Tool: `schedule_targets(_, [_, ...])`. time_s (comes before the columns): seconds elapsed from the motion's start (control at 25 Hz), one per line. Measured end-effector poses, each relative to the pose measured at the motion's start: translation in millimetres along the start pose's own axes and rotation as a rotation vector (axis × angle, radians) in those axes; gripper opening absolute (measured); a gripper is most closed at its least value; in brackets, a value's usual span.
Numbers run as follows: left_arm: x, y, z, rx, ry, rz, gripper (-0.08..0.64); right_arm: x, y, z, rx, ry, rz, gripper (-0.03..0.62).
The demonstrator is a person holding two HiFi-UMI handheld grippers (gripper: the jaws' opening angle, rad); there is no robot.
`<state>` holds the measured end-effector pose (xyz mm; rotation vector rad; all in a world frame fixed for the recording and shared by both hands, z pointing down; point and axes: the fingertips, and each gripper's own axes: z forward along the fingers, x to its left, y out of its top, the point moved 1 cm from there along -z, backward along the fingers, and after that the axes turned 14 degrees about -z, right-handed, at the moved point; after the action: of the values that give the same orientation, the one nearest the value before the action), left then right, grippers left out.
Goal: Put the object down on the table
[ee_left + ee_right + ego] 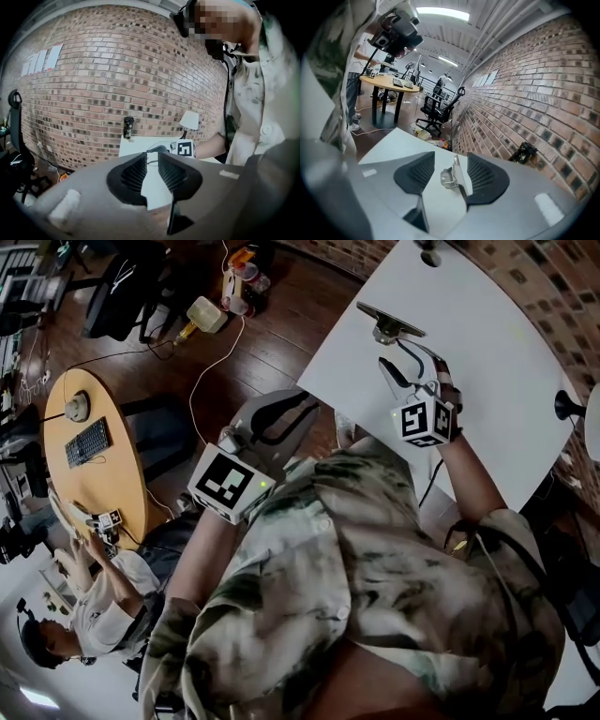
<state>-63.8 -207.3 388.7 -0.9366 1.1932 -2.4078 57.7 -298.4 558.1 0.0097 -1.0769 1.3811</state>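
A metal spring clip (389, 326) with a flat dark plate lies on the white table (487, 352). My right gripper (405, 367) is just behind it and stands open. In the right gripper view the clip (452, 174) rests on the table top between the spread pads, nearer the right pad, with neither pad pressing on it. My left gripper (300, 409) hovers at the table's near-left edge. Its jaws (152, 157) stand a narrow gap apart, and only the white table (136, 145) shows through them.
A dark can (128, 127) and a small lamp (189, 121) stand at the table's far side by the brick wall. On the wooden floor to the left are a round wooden table (89, 442) with a keyboard, a seated person (84, 606), cables and an office chair (438, 110).
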Motion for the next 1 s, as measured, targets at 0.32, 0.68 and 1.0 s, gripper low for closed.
schedule_targets(0.32, [-47.6,-58.7,-104.1,-0.099,0.011,0.003,0.077,55.2,68.7,-93.1,-0.025,-0.048,0.117,0.222])
schedule_targets(0.68, [-119.8,-167.7,-227.2,-0.144,-0.042,-0.018,0.076,163.2,174.7,-250.5,-0.088,-0.116,0.262,0.202])
schedule_targets(1.0, [-184.1,-224.3,-265.8,-0.155,-0.110,-0.009,0.077,242.7,196.6,-368.3,-0.049,-0.112,0.293,0.202])
